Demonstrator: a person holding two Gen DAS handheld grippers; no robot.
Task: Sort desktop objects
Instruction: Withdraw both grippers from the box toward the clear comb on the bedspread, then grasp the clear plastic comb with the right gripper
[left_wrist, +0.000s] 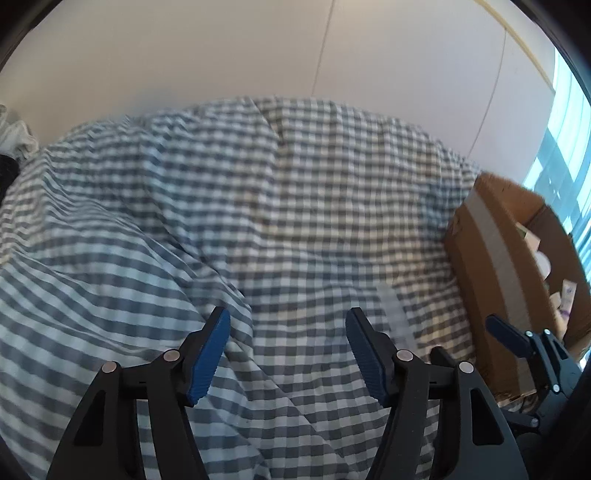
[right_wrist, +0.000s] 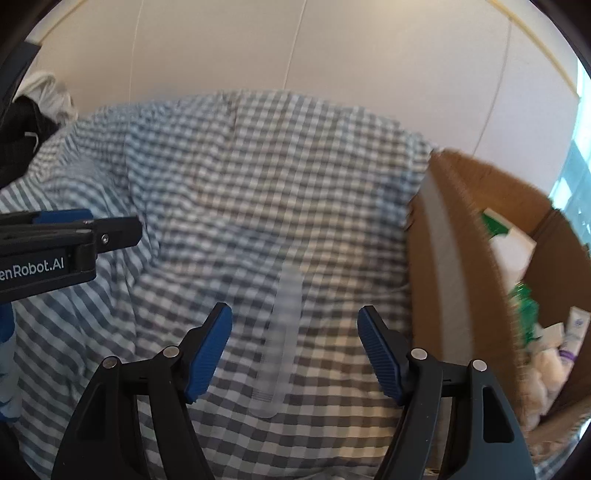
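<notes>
- The right gripper (right_wrist: 294, 354) stands with its jaws apart over a clear plastic tube (right_wrist: 281, 339); its ribbed blue pads (right_wrist: 208, 354) flank the tube without touching it.
- The left gripper (left_wrist: 287, 356) is likewise spread, with only wrinkled cloth between its pads.
- One tube, slender and see-through, lies on the grey-and-white checked cover (right_wrist: 236, 177), blurred in both views.
- Just right of the tube stands one brown cardboard box (right_wrist: 454, 266), open-topped, a pale tape strip down its side, holding green-and-white packages and small pale items, too blurred to count.
- Beyond, a plain cream wall (right_wrist: 258, 48); dark and white clothes (right_wrist: 40, 107) are heaped at far left.
</notes>
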